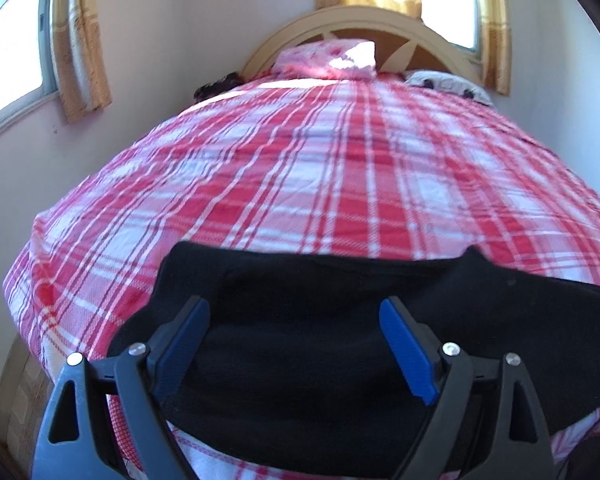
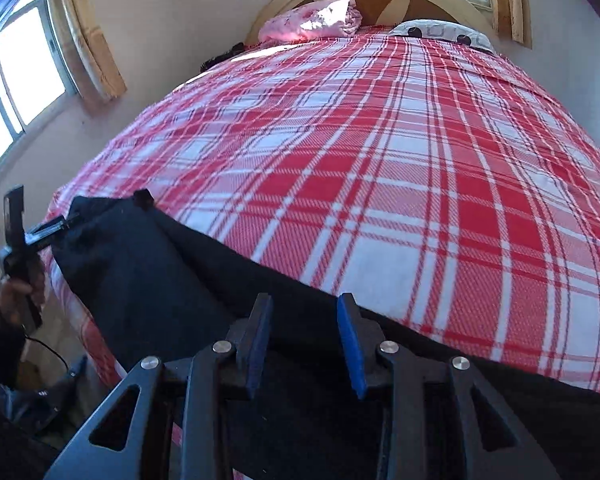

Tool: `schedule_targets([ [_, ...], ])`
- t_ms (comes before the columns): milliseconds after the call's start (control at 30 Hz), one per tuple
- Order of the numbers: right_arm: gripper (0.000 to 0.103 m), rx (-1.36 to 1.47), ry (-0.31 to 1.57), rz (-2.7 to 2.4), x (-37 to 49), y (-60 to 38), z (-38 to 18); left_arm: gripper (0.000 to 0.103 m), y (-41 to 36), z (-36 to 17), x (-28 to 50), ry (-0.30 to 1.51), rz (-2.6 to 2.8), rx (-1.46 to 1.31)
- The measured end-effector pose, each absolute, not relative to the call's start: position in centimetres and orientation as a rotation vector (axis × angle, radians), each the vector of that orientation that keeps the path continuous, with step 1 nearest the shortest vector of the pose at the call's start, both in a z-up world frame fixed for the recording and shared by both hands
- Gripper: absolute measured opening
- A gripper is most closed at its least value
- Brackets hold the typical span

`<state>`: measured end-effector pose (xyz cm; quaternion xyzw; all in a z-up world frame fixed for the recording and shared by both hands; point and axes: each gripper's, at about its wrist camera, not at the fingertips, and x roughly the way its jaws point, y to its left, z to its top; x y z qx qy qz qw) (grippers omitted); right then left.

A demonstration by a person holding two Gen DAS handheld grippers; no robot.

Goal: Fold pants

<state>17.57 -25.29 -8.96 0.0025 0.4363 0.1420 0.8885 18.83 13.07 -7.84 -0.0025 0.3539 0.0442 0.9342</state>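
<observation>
One black pants (image 1: 300,320); two pillows; left hand-held gripper (image 1: 294,308) spread, right hand-held gripper (image 2: 304,304) half-spread, neither pinching.

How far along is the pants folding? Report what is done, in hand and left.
Done: the black fabric pants lie along the near edge of the red-and-white plaid bedspread, looking at least partly folded. In hand: nothing gripped; the left gripper is wide open above them, and the right gripper is narrower, with no cloth visibly pinched. Left: any remaining folds.
</observation>
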Motion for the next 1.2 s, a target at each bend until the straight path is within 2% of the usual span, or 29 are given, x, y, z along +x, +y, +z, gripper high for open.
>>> schedule_targets([
  [200, 0.035, -0.254, 0.915, 0.294, 15.3, -24.2, -10.1, 0.09, 8.4, -8.3, 18.3, 0.748, -0.006, 0.092],
  [500, 0.031, -0.524, 0.954, 0.435, 15.8, -21.8, -10.3, 0.09, 6.0, -10.9, 18.1, 0.862, -0.023, 0.085],
  [567, 0.014, -0.561, 0.97, 0.457, 16.0, -21.1, -10.7, 0.09, 6.0, -11.0, 18.0, 0.869, -0.021, 0.08],
  [667, 0.005, -0.65, 0.941, 0.429, 14.9, -19.7, -10.9, 0.092, 5.9, -11.1, 17.8, 0.862, -0.006, 0.085],
  [733, 0.004, -0.667, 0.916, 0.39, 14.3, -19.3, -10.9, 0.094, 5.9, -11.2, 17.9, 0.862, 0.002, 0.084],
  [833, 0.004, -0.531, 0.832, 0.293, 14.3, -21.2, -9.2, 0.097, 6.1, -11.2, 18.1, 0.863, 0.009, 0.076],
  [933, 0.004, -0.24, 0.742, 0.19, 15.4, -25.4, -7.3, 0.097, 6.2, -11.3, 18.2, 0.872, 0.015, 0.058],
  [967, 0.004, -0.159, 0.745, 0.216, 15.7, -26.2, -7.8, 0.097, 6.2, -11.3, 18.2, 0.872, 0.015, 0.061],
  [1067, 0.007, -0.149, 0.797, 0.239, 16.4, -25.8, -10.3, 0.097, 6.3, -11.3, 18.2, 0.871, 0.009, 0.06],
  [1200, 0.008, 0.127, 0.672, 0.291, 15.2, -29.1, -8.2, 0.097, 6.4, -10.8, 18.1, 0.869, 0.004, 0.056],
])
